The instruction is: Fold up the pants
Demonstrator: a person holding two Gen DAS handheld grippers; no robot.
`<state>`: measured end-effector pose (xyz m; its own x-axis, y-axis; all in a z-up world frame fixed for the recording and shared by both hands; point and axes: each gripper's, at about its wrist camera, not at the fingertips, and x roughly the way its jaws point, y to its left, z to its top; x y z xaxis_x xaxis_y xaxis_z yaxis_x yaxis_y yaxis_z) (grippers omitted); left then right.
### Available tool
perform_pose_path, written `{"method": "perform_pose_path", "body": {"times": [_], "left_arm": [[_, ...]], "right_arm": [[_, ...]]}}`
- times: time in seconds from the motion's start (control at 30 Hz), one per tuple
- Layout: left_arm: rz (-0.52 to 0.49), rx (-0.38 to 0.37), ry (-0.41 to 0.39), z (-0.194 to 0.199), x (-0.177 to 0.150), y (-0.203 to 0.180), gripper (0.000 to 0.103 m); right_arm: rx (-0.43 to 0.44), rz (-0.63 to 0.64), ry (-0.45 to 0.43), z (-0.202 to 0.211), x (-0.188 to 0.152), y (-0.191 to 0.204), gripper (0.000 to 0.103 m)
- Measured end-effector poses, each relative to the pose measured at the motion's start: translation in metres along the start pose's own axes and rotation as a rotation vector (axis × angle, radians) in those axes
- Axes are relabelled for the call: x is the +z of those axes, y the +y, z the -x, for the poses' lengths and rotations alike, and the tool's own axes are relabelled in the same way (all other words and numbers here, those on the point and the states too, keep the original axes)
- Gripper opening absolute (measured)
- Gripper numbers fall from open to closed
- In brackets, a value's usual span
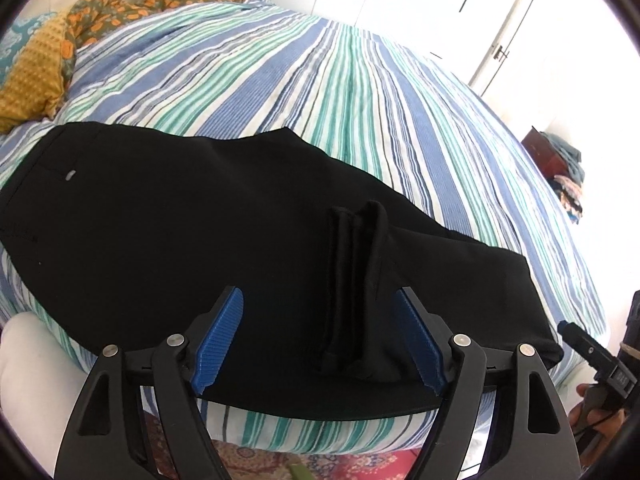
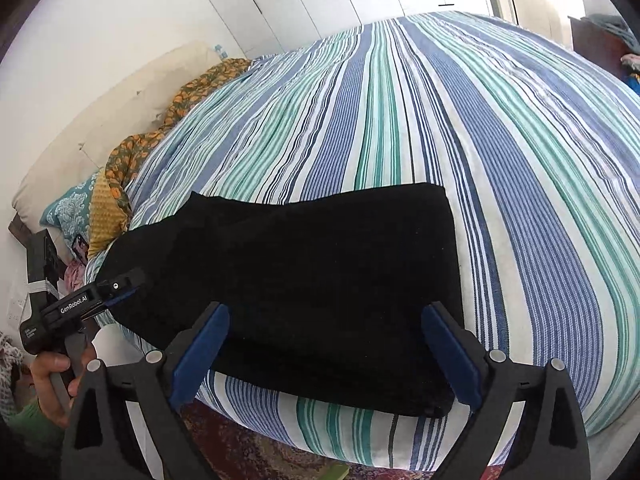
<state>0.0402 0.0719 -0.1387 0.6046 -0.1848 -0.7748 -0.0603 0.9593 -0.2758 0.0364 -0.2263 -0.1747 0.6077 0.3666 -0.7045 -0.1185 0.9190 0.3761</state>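
One pants (image 1: 200, 248), two open-jawed hand-held grippers (image 1: 320, 340).

Black pants (image 1: 200, 240) folded flat on bed

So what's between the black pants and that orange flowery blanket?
Only bare striped bedsheet lies between the black pants and the orange flowery blanket, shown in the left wrist view.
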Motion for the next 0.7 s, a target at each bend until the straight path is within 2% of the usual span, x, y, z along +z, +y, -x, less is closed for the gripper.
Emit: {"method": "perform_pose_path", "body": {"times": [0.2, 0.4, 0.57, 0.7], "left_arm": [[-0.001, 0.029, -0.013, 0.0027, -0.0019, 0.0037, 0.080], [0.009, 0.041, -0.017, 0.0045, -0.0010, 0.0076, 0.080], [0.012, 0.048, -0.016, 0.0041, 0.0007, 0.0078, 0.080], [0.017, 0.058, -0.003, 0.0011, -0.0001, 0.0090, 0.080]], "right_arm": [[-0.079, 0.004, -0.078, 0.0102, 0.0078, -0.0022, 0.103], [-0.128, -0.011, -0.075, 0.0075, 0.0083, -0.0090, 0.103], [-0.131, 0.003, -0.097, 0.0121, 0.0094, -0.0071, 0.103], [-0.127, 0.016, -0.078, 0.0089, 0.0077, -0.0045, 0.103]]}}
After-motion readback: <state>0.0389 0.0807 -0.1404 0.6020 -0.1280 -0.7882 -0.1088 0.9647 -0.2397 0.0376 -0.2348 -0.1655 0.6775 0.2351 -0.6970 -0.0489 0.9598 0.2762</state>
